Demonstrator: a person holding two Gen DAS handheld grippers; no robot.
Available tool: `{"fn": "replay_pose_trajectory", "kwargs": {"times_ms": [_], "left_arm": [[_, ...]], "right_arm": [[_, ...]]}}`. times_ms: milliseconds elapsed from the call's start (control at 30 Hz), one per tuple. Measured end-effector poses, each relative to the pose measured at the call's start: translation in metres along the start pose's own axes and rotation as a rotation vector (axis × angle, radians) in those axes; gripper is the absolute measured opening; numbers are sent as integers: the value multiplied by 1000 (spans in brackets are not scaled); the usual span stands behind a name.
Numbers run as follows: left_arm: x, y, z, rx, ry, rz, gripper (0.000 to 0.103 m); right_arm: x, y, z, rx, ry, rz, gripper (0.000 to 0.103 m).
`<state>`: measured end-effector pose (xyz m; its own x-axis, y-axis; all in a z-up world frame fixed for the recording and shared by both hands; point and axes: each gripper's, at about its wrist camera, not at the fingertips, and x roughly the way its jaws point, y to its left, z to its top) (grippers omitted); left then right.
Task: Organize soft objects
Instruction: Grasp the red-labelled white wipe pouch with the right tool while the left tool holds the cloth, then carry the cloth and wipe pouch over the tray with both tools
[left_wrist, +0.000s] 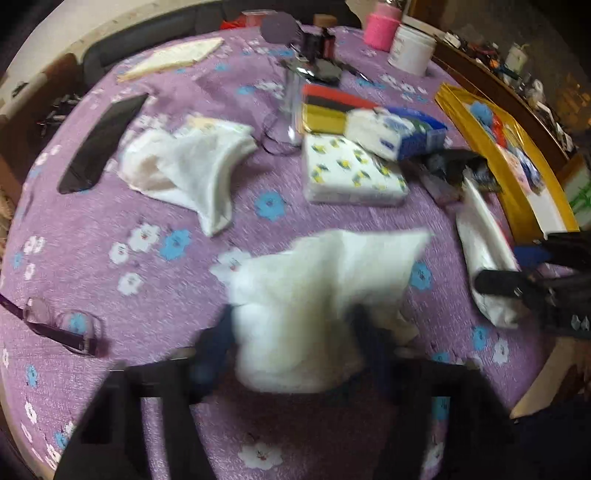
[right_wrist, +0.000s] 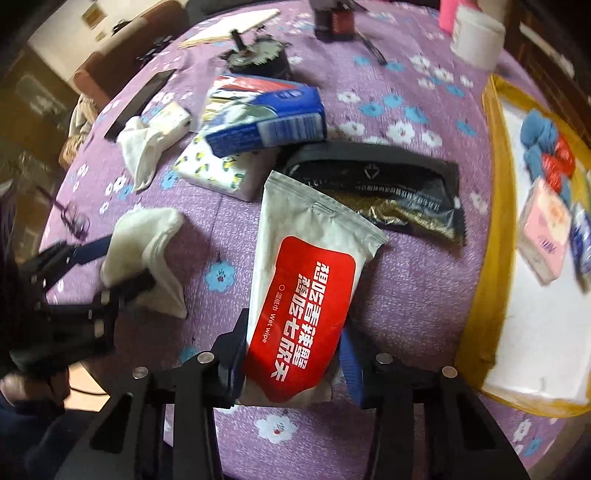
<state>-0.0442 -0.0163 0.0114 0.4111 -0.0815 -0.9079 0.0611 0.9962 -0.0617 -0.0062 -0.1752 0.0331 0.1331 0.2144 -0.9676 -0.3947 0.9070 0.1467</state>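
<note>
A fluffy white cloth (left_wrist: 317, 295) hangs pinched between the fingers of my left gripper (left_wrist: 291, 339), which is shut on it just above the purple flowered tablecloth (left_wrist: 155, 295). In the right wrist view the same cloth (right_wrist: 147, 240) and the left gripper (right_wrist: 118, 264) sit at the left. My right gripper (right_wrist: 293, 354) is shut on the lower end of a white wet wipe packet (right_wrist: 306, 288) with a red label. A second white cloth (left_wrist: 184, 166) lies crumpled farther back.
A flowered tissue pack (left_wrist: 351, 173) and a blue tissue pack (left_wrist: 399, 134) lie mid-table, with a black pouch (right_wrist: 376, 177) beside them. A yellow-walled tray (right_wrist: 484, 258) at the right holds several soft items. Glasses (left_wrist: 62, 325), a black phone (left_wrist: 99, 144) and a white jar (left_wrist: 412, 48) are also on the table.
</note>
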Motion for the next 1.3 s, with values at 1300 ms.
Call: {"fn": "replay_pose_trajectory", "kwargs": {"times_ms": [1300], "left_arm": [[-56, -123, 87, 139, -157, -197, 17]], "right_arm": [[-105, -125, -35, 219, -298, 80, 47]]}}
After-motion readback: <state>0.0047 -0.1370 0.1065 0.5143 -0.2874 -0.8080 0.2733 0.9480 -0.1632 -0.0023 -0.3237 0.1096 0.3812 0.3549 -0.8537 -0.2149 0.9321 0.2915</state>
